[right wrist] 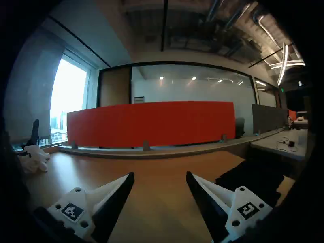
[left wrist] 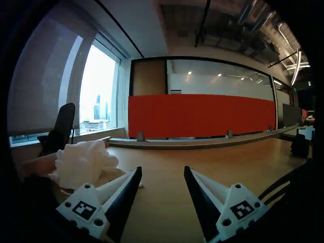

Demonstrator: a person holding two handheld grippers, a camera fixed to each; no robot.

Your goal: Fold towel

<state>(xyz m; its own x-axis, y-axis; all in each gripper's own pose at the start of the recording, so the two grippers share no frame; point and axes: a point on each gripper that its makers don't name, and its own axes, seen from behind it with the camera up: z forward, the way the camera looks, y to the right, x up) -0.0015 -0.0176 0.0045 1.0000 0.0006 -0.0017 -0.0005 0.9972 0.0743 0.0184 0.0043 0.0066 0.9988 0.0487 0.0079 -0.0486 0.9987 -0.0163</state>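
A crumpled white towel lies in a heap on the wooden table, just left of and beyond my left gripper. That gripper is open, low over the table, with nothing between its fingers. In the right gripper view the same towel shows small at the far left edge of the table. My right gripper is open too, held low over bare wood well to the right of the towel.
A red divider panel runs along the table's far edge. A black chair stands by the window at left. A dark object sits at the table's right. A black cloth-like mass lies right of my right gripper.
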